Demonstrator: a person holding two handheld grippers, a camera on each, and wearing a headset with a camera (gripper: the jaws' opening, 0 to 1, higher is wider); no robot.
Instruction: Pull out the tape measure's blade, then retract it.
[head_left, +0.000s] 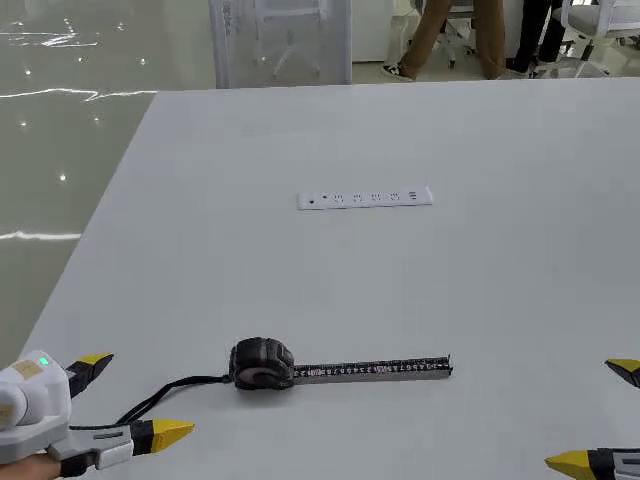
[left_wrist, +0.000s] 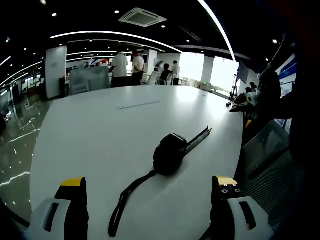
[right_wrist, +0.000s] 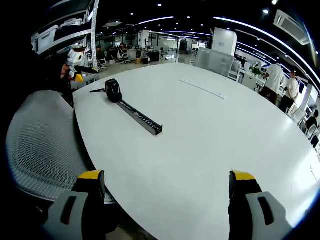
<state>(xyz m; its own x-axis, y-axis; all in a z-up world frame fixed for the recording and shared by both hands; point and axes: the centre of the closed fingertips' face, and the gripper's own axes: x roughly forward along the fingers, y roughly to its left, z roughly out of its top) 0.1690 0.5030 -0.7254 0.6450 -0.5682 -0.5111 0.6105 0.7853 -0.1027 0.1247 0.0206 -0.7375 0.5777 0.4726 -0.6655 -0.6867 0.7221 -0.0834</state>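
the blade of the tape measure lies pulled out, so only retracting is left; your left gripper and right gripper hang spread, empty.

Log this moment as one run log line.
tape measure: on table, blade extended, untouched | left gripper: open, near strap | right gripper: open, clear of blade | power strip: farther back

I saw a smooth, matt white table top. The round black tape measure case looked like slightly shiny plastic, its dark blade like thin metal. The pale floor was glossy.
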